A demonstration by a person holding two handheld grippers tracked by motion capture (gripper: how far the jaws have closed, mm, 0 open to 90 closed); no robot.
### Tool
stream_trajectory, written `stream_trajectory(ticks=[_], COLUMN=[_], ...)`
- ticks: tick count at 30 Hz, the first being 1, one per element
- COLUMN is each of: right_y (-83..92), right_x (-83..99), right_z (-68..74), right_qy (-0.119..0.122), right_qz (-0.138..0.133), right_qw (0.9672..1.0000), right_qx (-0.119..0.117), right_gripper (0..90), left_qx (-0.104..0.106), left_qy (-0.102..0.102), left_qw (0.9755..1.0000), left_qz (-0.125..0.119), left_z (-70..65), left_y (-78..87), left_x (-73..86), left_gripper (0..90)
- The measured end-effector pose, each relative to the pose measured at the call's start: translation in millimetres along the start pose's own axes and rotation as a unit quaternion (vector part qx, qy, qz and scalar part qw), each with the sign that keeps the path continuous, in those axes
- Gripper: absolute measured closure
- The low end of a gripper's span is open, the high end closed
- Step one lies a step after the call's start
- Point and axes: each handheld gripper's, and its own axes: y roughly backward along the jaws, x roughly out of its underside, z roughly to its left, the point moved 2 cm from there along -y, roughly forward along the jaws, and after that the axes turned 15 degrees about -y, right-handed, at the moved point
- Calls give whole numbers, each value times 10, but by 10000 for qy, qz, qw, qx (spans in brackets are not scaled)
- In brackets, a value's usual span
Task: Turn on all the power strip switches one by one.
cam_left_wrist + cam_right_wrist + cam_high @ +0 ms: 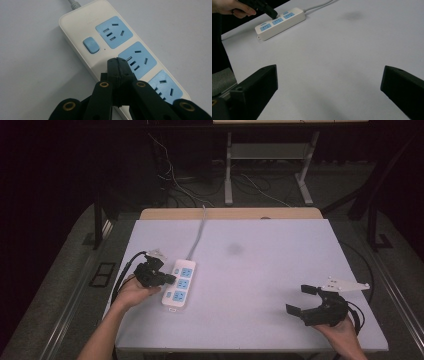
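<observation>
Power strip (120,47) under closed left tongs (117,61) tips, right tongs (306,301) well apart

Your power strip (179,283) lies on the desk (250,270), near its left edge and toward your side, with its cord (197,237) running away from you to the far edge. Your left tool (170,279) sits just left of the strip, its closed tips reaching over the strip's middle, between the switch (91,45) and the middle socket (137,60). Your right tool (302,300) rests at the near right corner of the desk, well apart from the strip, with bare desk between them.
</observation>
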Motion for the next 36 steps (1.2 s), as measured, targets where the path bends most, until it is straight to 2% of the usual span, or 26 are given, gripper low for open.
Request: stream_trajectory(ticks=[11,17,28,36], right_y=[-10,-22,-13,-12], right_x=[3,2,1,1], right_z=[-3,-8,-8,-6], right_qy=[-23,-18,-28,-25], right_qz=[-1,14,-8,-8], right_qw=[10000,10000,10000,10000], right_qx=[20,23,26,19], right_gripper=[9,8,8,8], left_qx=[-72,-35,-11,-24], left_qy=[-32,10,-158,-198], left_qw=[10000,10000,9999,9998], left_qz=[53,-20,-17,-29], left_z=[-14,-5,-2,45], left_y=[9,43,188,252], left_x=[-26,-58,-192,-276], left_gripper=[895,895,894,894])
